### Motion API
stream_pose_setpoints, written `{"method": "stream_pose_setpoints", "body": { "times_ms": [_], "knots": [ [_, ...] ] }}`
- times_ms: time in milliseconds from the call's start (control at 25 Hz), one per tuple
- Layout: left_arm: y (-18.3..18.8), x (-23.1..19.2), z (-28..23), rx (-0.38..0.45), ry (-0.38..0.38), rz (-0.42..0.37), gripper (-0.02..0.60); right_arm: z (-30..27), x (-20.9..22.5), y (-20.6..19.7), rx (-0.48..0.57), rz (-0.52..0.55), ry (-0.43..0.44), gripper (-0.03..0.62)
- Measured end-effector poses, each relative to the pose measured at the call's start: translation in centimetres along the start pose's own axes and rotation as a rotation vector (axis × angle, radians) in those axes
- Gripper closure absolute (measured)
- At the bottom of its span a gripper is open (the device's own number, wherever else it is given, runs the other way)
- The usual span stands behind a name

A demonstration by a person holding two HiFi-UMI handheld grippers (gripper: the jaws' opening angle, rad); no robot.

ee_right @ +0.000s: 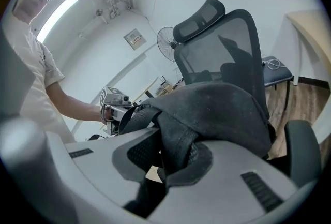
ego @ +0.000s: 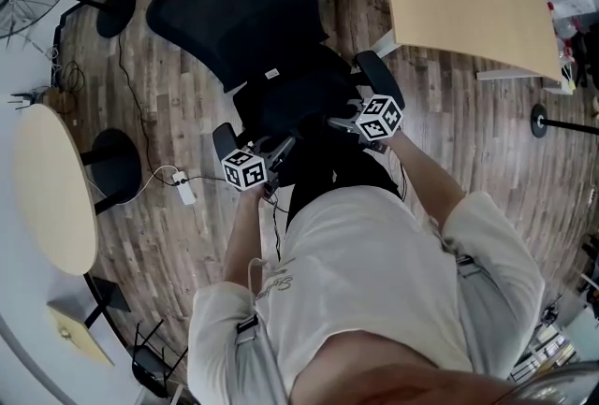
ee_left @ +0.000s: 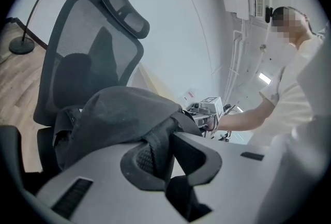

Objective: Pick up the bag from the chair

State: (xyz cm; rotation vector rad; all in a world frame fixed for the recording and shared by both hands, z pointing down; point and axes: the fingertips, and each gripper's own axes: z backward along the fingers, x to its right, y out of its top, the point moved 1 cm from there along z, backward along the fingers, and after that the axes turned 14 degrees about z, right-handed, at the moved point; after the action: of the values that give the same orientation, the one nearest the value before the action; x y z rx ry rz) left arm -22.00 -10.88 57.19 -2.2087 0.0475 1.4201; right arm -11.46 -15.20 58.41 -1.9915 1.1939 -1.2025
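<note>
Now the left gripper [ego: 280, 150] and right gripper [ego: 340, 123] each clench the dark fabric bag [ee_left: 120, 113], just beside the black mesh chair [ego: 234, 3].

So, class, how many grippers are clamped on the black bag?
2. The left gripper clamps the black bag at its left side, the right gripper at its right; none hidden.

Left tongs [ee_left: 165, 151] and right tongs [ee_right: 173, 158], both clamped.

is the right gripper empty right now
No, the right gripper has its jaws closed on a strap of the dark bag.
</note>
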Motion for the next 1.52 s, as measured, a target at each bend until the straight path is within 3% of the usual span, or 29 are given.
{"method": "stream_pose_setpoints", "body": {
  "times_ms": [360, 920, 1200, 1520],
  "knots": [
    [4.4, 2.7, -0.1, 0.049, 0.039, -0.099, 0.526, 1.9, 1.0, 4.4, 0.066, 0.076, 0.013, 0.560],
    [14.1, 5.4, 0.9, 0.281, 0.071, -0.140, 0.528, 2.3, 4.8, 14.1, 0.172, 0.209, -0.051, 0.566],
    [16.3, 9.4, 2.4, 0.353, 0.030, -0.223, 0.528, 4.5, 2.8, 18.0, 0.249, 0.301, -0.038, 0.567],
    [18.8, 14.8, 3.6, 0.371, 0.030, -0.347, 0.528, 8.2, 0.5, 23.0, 0.323, 0.407, -0.063, 0.568]
  ]
}}
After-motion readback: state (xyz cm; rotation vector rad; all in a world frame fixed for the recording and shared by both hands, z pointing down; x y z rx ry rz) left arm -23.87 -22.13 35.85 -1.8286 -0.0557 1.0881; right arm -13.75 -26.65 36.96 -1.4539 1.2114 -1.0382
